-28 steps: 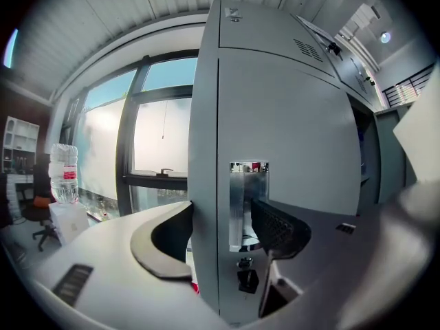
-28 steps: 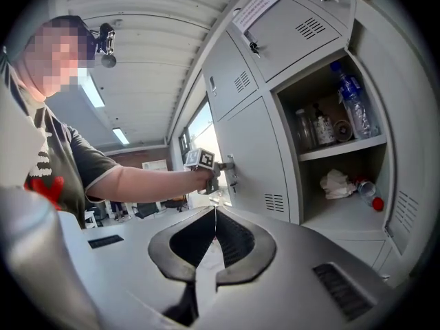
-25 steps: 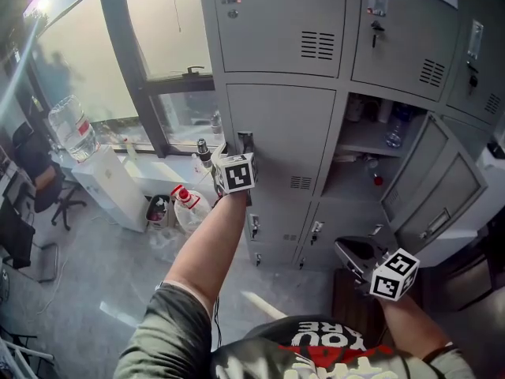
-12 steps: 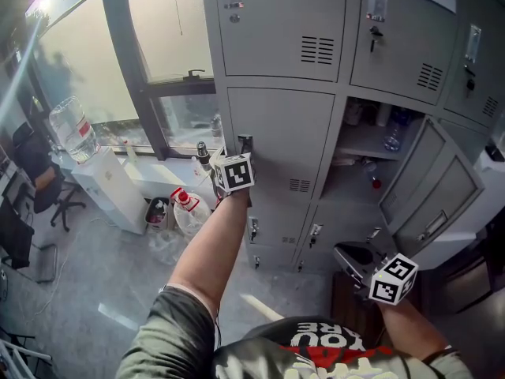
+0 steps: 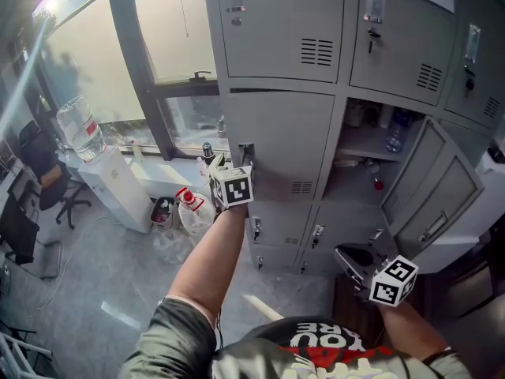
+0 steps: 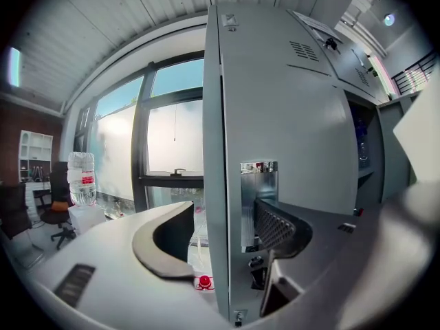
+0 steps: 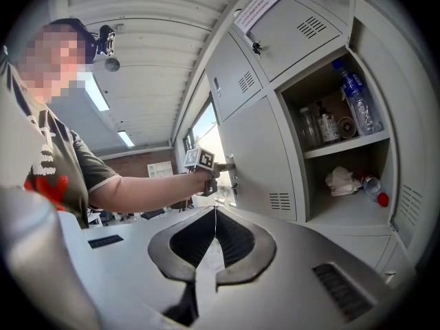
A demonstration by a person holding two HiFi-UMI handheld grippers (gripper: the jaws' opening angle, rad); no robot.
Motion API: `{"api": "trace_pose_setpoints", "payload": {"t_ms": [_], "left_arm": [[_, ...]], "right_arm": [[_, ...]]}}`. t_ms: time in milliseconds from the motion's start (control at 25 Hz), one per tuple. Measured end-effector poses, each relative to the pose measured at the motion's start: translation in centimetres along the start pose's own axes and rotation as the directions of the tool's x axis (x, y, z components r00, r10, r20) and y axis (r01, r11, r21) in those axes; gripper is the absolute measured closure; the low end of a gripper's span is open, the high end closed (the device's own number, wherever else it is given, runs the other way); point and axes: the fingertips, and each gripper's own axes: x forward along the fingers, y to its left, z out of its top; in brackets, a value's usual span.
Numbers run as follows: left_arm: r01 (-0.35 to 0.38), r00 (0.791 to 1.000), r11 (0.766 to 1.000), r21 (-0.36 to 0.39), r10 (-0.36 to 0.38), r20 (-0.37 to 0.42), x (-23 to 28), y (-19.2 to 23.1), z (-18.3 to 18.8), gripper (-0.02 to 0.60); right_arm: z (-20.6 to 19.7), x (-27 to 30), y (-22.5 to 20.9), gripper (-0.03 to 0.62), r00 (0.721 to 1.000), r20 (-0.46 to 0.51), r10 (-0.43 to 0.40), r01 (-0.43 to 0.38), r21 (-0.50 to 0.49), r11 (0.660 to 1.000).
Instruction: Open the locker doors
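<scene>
Middle-left locker door (image 5: 278, 136), in the grey locker bank (image 5: 276, 22) beside the window (image 5: 170, 30): a thin dark gap is showing along its top edge. The left gripper (image 6: 221, 231) is reaching level to the door's free edge, and the edge is standing between its jaws. The jaws are standing wide and have just been opening. One is lying outside the edge on the window side, clear of the metal. The other is sitting just beside the bright latch plate (image 6: 258, 196) on the door's face.

The next locker (image 5: 369, 152) to the right is standing open, with bottles (image 7: 354, 98) on its shelf and its door (image 5: 435, 181) swung out.

The right gripper (image 7: 215, 215) is hanging low in front of that open locker, its jaws closed together with nothing between them.

A water dispenser (image 5: 118, 186) is standing on the floor below the window.
</scene>
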Motion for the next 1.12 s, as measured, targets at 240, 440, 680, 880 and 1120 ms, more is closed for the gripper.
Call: {"api": "trace_pose_setpoints", "payload": {"t_ms": [240,440,680,880,1120], "left_arm": [[0.044,0.996,0.998,0.053,-0.048,0.071,-4.8,-1.1,1.5,0.387],[0.143,0.984,0.990,0.008,-0.143,0.109,-6.5,-2.5,1.0,0.442],[0.180,0.976,0.984,0.011,-0.180,0.119,-8.5,-3.3,0.7,0.440],[0.219,0.968,0.976,0.019,-0.219,0.124,-10.5,-4.4,0.4,0.436],[0.282,0.951,0.959,0.033,-0.284,0.120,-13.2,-5.8,-0.1,0.439]], "right_arm": [[0.3,-1.0,-0.2,0.559,1.000,0.015,0.002,-0.002,0.001,1.000],[0.5,-1.8,-0.6,0.559,1.000,0.028,-0.002,0.002,0.000,1.000],[0.8,-2.6,-1.0,0.559,0.999,0.041,-0.007,0.007,0.003,1.000],[1.0,-2.7,-1.0,0.559,0.999,0.044,-0.001,0.001,0.000,1.000],[0.5,-2.8,-0.3,0.559,0.999,0.037,0.013,-0.013,0.006,1.000]]}}
